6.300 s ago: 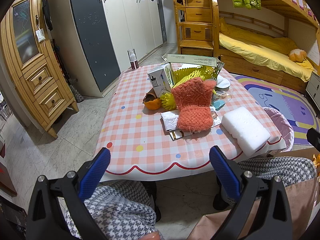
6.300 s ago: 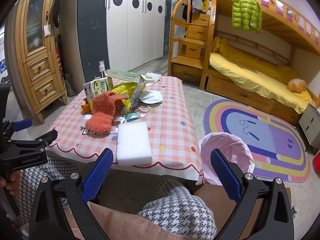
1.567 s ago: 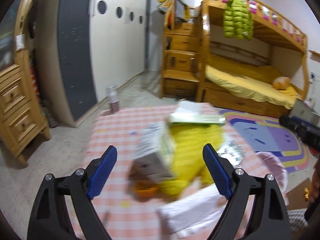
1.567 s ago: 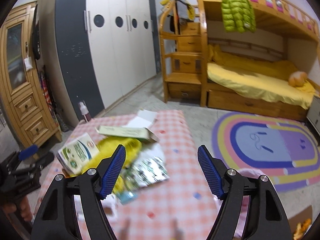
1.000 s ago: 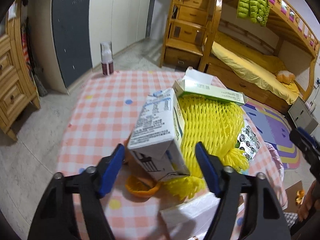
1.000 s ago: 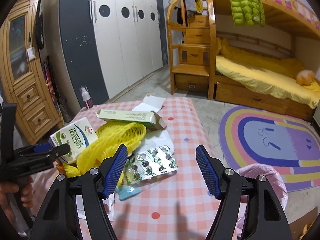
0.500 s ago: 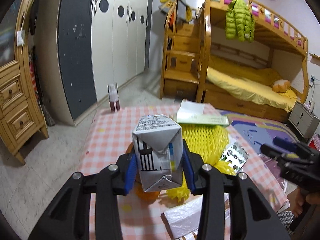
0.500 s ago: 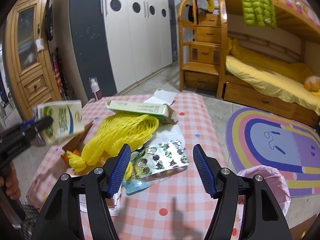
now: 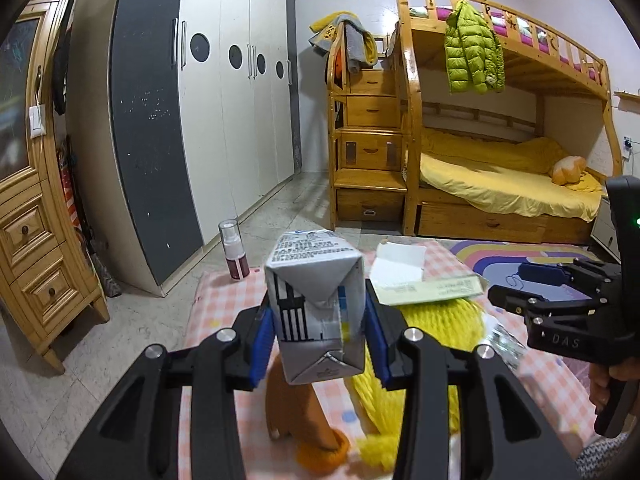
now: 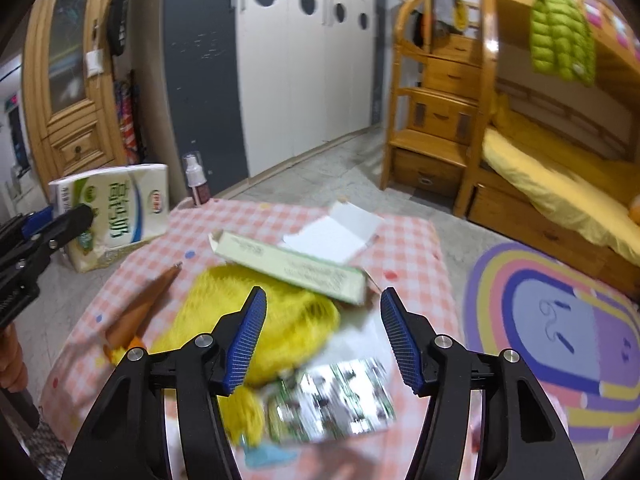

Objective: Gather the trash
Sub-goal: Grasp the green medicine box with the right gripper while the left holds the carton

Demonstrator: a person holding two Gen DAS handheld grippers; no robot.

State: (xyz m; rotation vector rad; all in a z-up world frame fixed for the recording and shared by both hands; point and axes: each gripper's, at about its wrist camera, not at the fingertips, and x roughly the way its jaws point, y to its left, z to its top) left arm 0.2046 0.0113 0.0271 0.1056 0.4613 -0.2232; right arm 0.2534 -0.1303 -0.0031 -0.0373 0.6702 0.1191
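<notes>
- While the left gripper (image 9: pixel 320 336) clamps the milk carton (image 9: pixel 318 312) above the table (image 10: pixel 404 236), nothing touches the other litter.
- The right gripper (image 10: pixel 322 340) has been narrowing, jaws apart and empty, yellow foam net (image 10: pixel 280 320) at its 12 o'clock.

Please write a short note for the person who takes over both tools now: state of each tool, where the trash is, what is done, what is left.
Left tool: shut on the carton, lifted off the table.
Right tool: open, empty, its jaws have just been closing a little, above the yellow net and blister packs.
On the table: green box, white paper, orange peel, spray bottle.
Done: carton picked up.
Left: bin the carton, then collect the rest. No bin is in view now.
</notes>
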